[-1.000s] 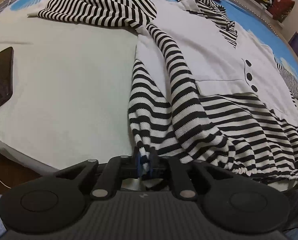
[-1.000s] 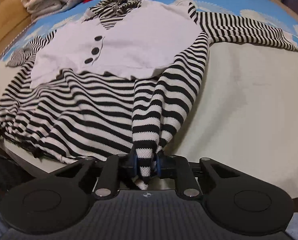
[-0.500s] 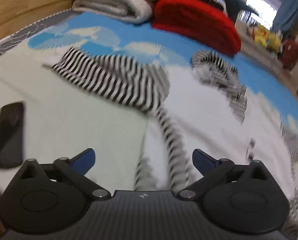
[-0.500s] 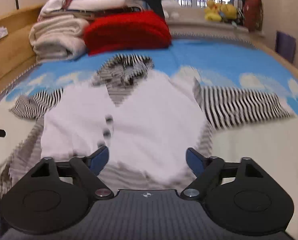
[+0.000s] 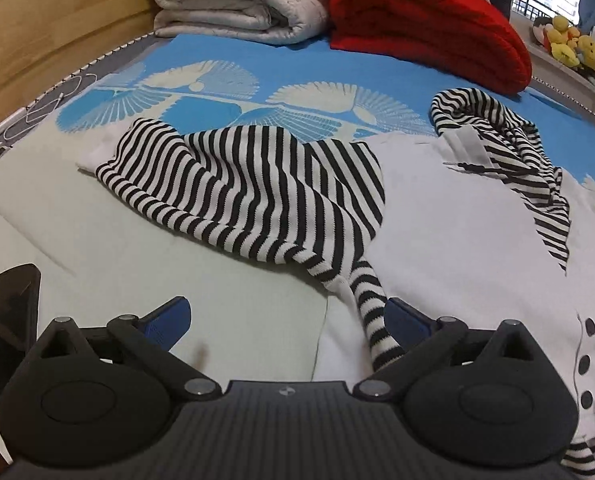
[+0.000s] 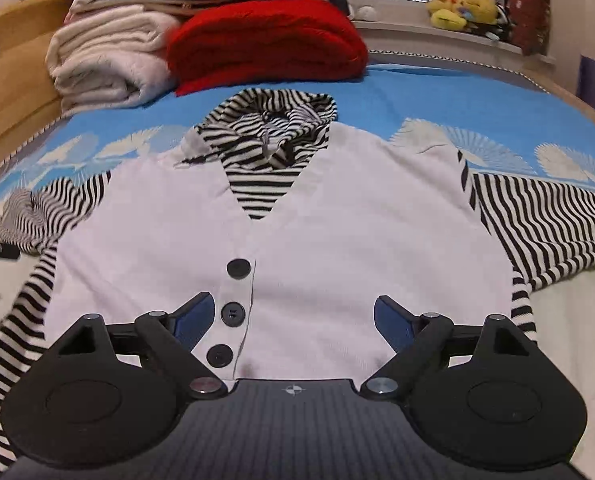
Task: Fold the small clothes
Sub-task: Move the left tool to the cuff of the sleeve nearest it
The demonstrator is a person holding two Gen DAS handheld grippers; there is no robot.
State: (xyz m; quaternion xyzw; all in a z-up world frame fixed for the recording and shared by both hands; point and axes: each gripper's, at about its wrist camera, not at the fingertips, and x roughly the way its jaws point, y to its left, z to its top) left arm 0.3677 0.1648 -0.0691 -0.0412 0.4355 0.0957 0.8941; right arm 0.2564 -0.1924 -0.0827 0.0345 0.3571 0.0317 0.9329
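garment: striped-sleeved top (image 6: pixel 337 248) is being kept spread flat on the bed (image 5: pixel 225 60), hood toward the red blanket (image 6: pixel 265 40)
left gripper (image 5: pixel 285 320): fingers being held wide, empty, beside left sleeve (image 5: pixel 249 192)
right gripper (image 6: pixel 293 318): fingers being held wide, empty, over the buttons (image 6: pixel 233 314)
step: sleeves are being lined up for folding inward; each cuff should be pinched and laid flat across the white front

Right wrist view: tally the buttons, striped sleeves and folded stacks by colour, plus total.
Black buttons on the white garment front: 3
Black-and-white striped sleeves: 2
Red folded item: 1
Cream folded blanket: 1
Total: 7
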